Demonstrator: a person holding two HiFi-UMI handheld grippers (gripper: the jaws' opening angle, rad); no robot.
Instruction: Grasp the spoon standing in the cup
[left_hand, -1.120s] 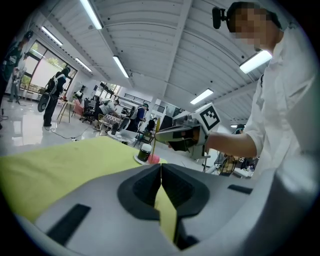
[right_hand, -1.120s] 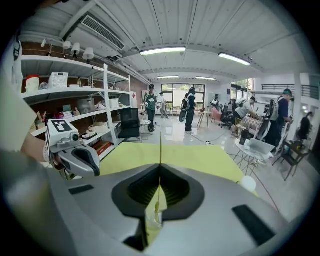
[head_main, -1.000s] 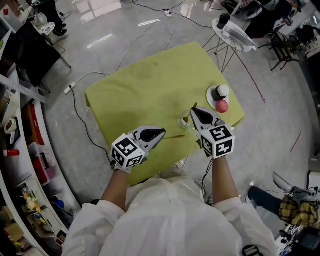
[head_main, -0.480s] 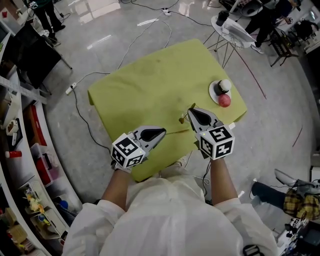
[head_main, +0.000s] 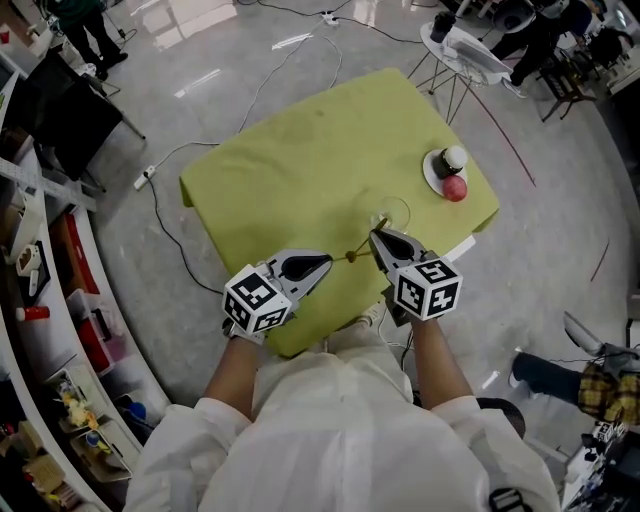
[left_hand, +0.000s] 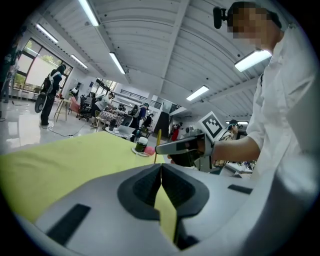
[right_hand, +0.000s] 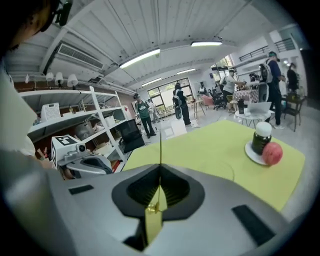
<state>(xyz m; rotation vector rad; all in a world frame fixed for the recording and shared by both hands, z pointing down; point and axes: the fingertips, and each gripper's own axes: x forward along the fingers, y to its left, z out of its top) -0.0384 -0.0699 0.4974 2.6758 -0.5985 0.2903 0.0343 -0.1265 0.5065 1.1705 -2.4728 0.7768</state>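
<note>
Spoon (head_main: 352, 256) is now clear of the glass cup (head_main: 408, 213); a second ago the right gripper (head_main: 377, 236) was down at the cup's mouth. That gripper is clenched on the thin gold handle, which sticks out past its tips towards the left gripper (head_main: 324, 264). The cup stands just beyond on the green-covered worktop (head_main: 300, 150), nothing visible in it. The left gripper's jaws are pressed together on nothing. To my eye the grasp is made and the task is all but finished.
</note>
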